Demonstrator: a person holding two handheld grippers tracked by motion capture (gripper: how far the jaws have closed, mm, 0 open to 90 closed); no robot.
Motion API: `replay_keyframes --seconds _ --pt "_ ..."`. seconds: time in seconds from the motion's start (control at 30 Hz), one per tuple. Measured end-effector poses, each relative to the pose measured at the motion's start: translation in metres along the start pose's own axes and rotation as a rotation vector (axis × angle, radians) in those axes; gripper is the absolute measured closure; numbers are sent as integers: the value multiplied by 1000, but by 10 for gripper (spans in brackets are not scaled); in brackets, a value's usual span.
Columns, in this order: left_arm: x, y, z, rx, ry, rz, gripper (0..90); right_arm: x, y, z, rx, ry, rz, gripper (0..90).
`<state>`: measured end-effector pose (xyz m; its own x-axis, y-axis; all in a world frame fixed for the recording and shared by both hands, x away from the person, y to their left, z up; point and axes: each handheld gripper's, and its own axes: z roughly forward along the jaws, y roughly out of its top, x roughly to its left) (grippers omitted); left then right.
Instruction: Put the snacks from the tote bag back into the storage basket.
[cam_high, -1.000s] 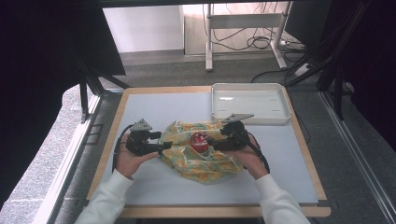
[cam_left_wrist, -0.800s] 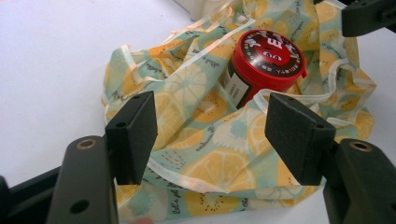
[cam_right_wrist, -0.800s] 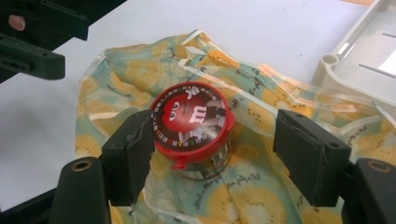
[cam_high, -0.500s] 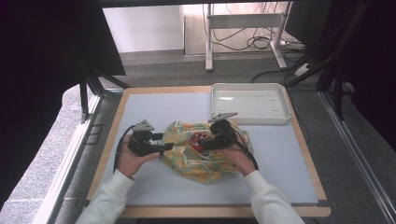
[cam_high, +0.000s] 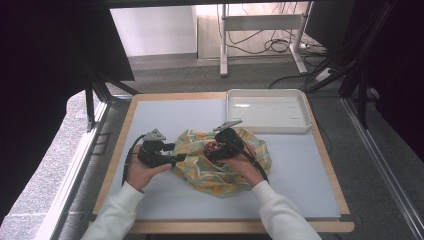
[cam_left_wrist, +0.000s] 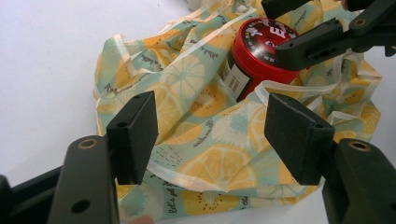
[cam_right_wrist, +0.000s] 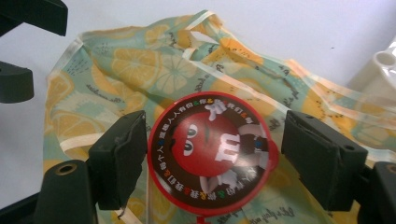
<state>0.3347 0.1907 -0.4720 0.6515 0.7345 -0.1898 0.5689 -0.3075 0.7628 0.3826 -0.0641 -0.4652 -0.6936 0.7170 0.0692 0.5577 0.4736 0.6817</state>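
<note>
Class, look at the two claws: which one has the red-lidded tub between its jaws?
The right claw: its jaws flank the red-lidded tub. The left claw straddles only the lemon-print bag.

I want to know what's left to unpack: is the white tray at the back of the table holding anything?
No, the white tray in the high view is bare inside; the red-lidded can sits in the lemon-print bag.

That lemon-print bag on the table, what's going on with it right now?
A person is working at the bag with two handheld grippers. A red-lidded tub sits in the bag's mouth. The right gripper has its jaws on either side of the lid; they have just been opening, and a gap shows on the right side, so it isn't clamped. The left gripper is open over the bag's near edge, not pinching it. A white tray waits behind.
</note>
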Motion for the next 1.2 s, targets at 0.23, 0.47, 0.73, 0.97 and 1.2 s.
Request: replay_keyframes --seconds 0.23,0.47,0.73,0.97,1.2 --pt "1 -1 0 2 4 -3 355 4 -1 10 27 -21 -8 215" --pt "1 -1 1 3 3 -4 356 5 -4 19 59 -38 -11 213" --pt "1 -2 1 6 2 -3 357 5 -8 27 80 -56 -3 226" --pt "1 -2 2 13 2 2 357 3 -7 22 62 -32 -1 227" --pt "1 -3 3 15 3 -1 357 -4 -3 6 30 -13 17 228"
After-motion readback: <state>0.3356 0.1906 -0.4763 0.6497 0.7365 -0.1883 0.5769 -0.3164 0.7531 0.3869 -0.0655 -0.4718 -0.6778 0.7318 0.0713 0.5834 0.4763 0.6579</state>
